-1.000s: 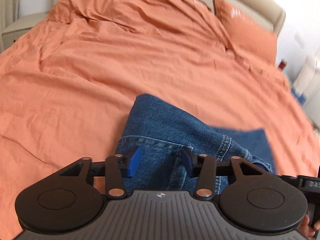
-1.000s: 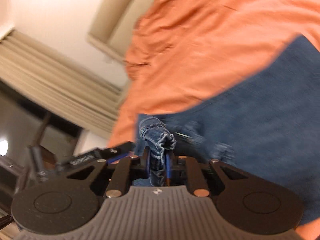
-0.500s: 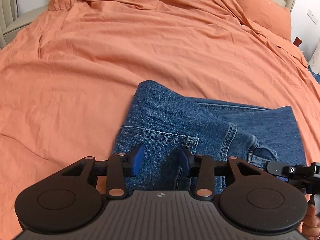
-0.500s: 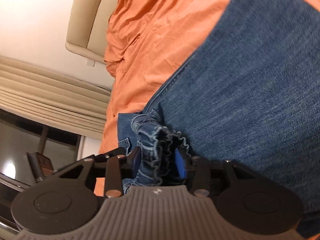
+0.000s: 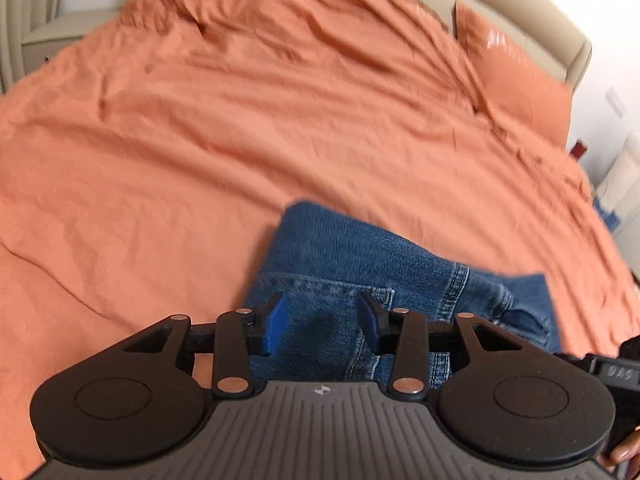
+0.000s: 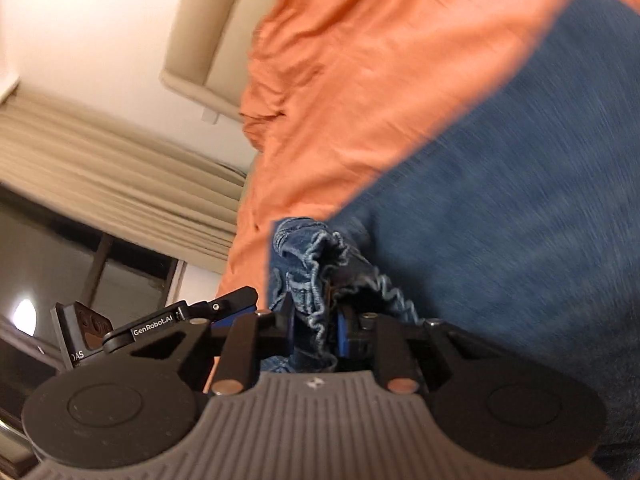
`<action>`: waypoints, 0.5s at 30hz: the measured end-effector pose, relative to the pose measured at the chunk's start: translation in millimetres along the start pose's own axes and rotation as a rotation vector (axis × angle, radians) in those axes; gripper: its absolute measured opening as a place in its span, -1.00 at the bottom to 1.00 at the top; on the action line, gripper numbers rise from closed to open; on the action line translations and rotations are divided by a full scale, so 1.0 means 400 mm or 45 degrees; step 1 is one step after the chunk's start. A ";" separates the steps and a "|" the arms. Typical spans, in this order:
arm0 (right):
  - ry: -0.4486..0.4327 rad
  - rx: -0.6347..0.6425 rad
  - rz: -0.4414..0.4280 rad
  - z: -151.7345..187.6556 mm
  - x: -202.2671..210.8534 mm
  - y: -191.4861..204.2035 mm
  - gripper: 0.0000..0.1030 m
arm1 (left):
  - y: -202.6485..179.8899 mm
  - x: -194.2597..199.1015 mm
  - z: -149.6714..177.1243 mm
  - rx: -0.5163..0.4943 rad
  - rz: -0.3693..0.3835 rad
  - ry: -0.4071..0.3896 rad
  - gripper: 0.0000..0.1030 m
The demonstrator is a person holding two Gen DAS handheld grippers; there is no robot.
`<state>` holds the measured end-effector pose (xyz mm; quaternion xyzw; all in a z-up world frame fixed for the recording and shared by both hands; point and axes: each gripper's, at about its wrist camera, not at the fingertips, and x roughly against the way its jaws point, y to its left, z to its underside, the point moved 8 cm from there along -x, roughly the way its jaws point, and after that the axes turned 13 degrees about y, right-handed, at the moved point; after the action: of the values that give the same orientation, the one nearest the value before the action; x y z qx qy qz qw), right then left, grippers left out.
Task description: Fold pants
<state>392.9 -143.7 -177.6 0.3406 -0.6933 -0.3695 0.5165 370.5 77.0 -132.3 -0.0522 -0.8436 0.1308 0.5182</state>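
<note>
bed [image 5: 240,128]: wide; covered by a wrinkled orange sheet; orange pillow [image 5: 516,76] at the far right
pants [image 5: 360,264]: folded blue denim with pale stitching; lying on the near part of the bed, under both tools
left tool [image 5: 322,326]: jaws apart, gripping nothing; denim beneath them
right tool [image 6: 316,330]: jaws closing on a frayed, bunched denim edge between its pads
</note>
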 end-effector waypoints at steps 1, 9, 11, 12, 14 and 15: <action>0.003 0.041 0.020 -0.012 0.005 0.039 -0.72 | 0.006 0.026 -0.006 0.000 -0.012 -0.028 -0.06; 0.047 0.410 0.230 -0.128 0.044 0.427 -0.73 | 0.038 0.170 -0.015 0.075 0.023 -0.162 -0.06; 0.052 0.462 0.284 -0.140 0.072 0.497 -0.73 | 0.034 0.179 -0.015 0.082 0.049 -0.169 -0.06; 0.049 0.474 0.304 -0.145 0.092 0.513 -0.73 | 0.030 0.180 -0.012 0.084 0.066 -0.169 -0.06; 0.030 0.487 0.368 -0.161 0.125 0.530 -0.73 | 0.020 0.179 -0.005 0.070 0.099 -0.164 -0.06; 0.021 0.487 0.401 -0.167 0.144 0.527 -0.73 | 0.007 0.172 -0.002 0.055 0.113 -0.159 -0.06</action>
<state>424.9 -99.1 44.2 0.3231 -0.7909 -0.1437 0.4994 339.8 95.3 -73.4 -0.0700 -0.8681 0.1748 0.4593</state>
